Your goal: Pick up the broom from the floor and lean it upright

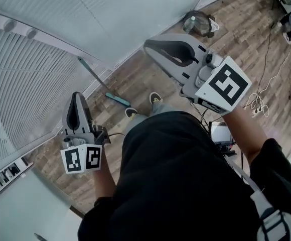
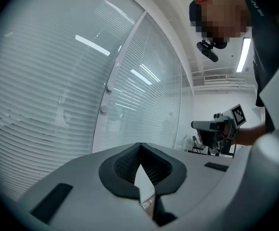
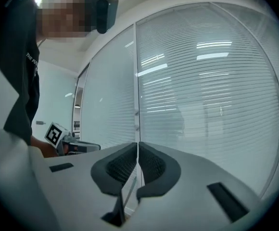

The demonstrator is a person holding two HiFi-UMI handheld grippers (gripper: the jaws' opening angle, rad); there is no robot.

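- Plainly, the nearest risk is at the floor. The broom stands well below both grippers with its teal head just beside the person's shoes. I judge that a careless step could kick the head out.
- Farther off, ahead of and below the left gripper, the handle slants against the glass wall. Smooth glass gives little hold, so the handle may slide sideways and the broom drop flat.
- Both grippers are held high and well apart from it, so neither looks placed to catch a fall.
- Left gripper: clenched, pads meeting at the tips, nothing between them, touching nothing.
- Right gripper: jaws likewise pressed together and empty, aimed at the blinds behind the glass.
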